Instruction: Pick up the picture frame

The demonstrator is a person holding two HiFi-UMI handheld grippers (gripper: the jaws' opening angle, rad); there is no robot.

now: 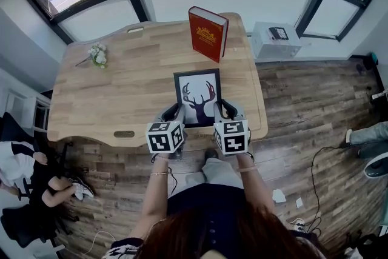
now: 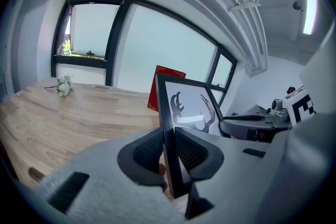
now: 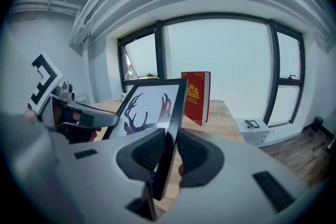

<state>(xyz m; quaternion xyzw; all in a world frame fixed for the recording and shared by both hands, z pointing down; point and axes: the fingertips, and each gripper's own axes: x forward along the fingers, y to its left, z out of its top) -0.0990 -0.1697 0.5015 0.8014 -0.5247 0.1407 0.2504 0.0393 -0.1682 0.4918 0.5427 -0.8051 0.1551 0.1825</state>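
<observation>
Head view: my left tool (image 1: 172, 113) and right tool (image 1: 225, 111) sit at the two lower side edges of the picture frame (image 1: 197, 97), a black frame with an antler print. It is over the near edge of the wooden surface (image 1: 121, 88). The print faces up toward me, so I judge the frame is tipped up and not lying flat. A red book (image 1: 207, 33) stands well behind it, and a sprig of white flowers (image 1: 97, 55) lies far off to the left.

Left gripper view: the left tool (image 2: 168, 152) is pinching the frame's (image 2: 191, 107) left border, with one pad on the front and one on the back and no gap showing. The frame stands nearly upright in the grip. Its bottom corner seems to hang just above the wood, though the tool's body covers most of that edge.

Right gripper view: the right tool (image 3: 169, 152) is clamped the same way on the frame's (image 3: 149, 107) right border, pads pressed against both faces. The left tool (image 3: 79, 118) shows across the print, and the book (image 3: 195, 97) is beyond.

By my reckoning, both grips are made and the frame is raised off its back. What remains is to carry it clearly free of the surface.
</observation>
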